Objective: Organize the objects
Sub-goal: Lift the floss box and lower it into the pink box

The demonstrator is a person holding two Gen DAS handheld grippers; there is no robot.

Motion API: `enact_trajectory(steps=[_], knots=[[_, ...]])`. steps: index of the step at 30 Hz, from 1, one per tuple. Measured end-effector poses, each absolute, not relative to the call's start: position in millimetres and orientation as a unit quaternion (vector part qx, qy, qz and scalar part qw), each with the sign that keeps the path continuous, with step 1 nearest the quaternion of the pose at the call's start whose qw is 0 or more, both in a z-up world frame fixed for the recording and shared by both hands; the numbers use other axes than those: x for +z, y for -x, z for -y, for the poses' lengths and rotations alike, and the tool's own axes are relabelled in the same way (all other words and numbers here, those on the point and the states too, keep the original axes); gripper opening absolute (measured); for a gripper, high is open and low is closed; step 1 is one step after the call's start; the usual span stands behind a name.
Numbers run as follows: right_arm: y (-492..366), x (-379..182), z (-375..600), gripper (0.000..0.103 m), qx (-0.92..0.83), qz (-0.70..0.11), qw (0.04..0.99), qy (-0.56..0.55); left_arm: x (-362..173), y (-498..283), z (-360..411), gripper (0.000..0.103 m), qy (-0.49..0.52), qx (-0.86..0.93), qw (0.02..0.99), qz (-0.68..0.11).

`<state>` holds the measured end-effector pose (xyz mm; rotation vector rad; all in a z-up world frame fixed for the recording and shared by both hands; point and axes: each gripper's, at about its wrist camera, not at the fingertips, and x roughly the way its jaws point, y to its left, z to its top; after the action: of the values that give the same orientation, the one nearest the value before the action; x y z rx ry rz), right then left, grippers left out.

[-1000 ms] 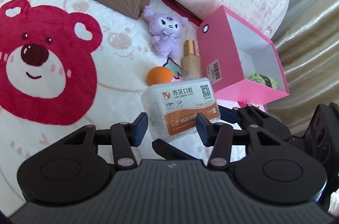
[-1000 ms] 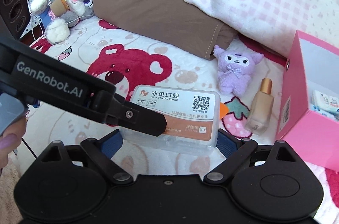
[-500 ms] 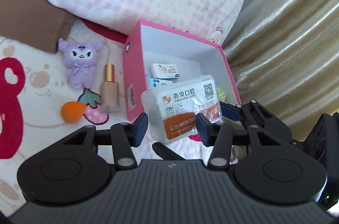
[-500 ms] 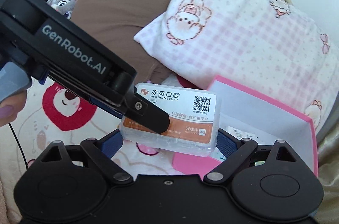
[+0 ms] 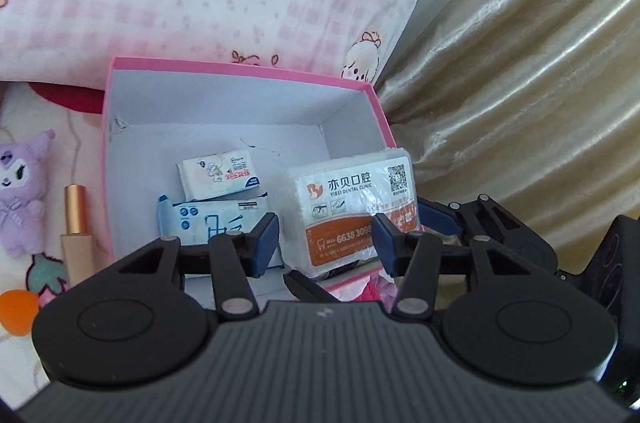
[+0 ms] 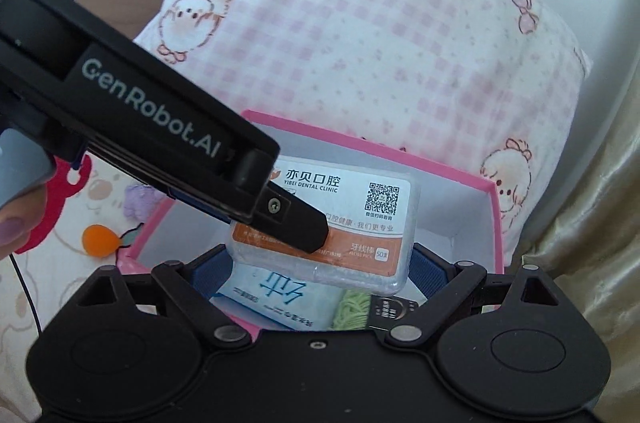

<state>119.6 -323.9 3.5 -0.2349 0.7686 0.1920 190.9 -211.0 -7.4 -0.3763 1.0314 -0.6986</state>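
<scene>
Gripping floss box (image 6: 326,229) between right tongs (image 6: 322,263), over pink box (image 5: 110,159) (tissue packs (image 5: 218,177) lying inside). Resting one finger of open left tongs (image 5: 324,243) on its label.

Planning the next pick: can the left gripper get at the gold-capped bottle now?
Probably yes: the gold-capped bottle lies uncovered beside the pink box; the left gripper only needs to leave the floss box.
</scene>
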Motion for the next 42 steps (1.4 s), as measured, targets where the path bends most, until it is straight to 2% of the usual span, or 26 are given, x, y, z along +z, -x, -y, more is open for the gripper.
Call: enact_trajectory(steps=[18,27,30,37,42], knots=[[-240,-60,387,0.096,0.071,-0.516,0.852,0.042,-106,-290,264,0.048,0.282,-0.298,0.729,-0.548],[-242,-84,358,0.095,0.061,-0.536,0.826,0.162,-127,-296,271,0.047,0.297,-0.289,0.711,-0.568],[-240,-90,352,0.095,0.059,-0.535,0.822,0.184,-128,-296,275,0.040,0.282,-0.277,0.718,-0.573],[-232,-82,360,0.095,0.053,-0.531,0.832,0.150,-129,-298,292,0.031,0.257,-0.258,0.719,-0.592],[-209,-68,374,0.095,0.050,-0.504,0.855,0.112,-127,-297,299,0.031,0.266,-0.267,0.710,-0.595]])
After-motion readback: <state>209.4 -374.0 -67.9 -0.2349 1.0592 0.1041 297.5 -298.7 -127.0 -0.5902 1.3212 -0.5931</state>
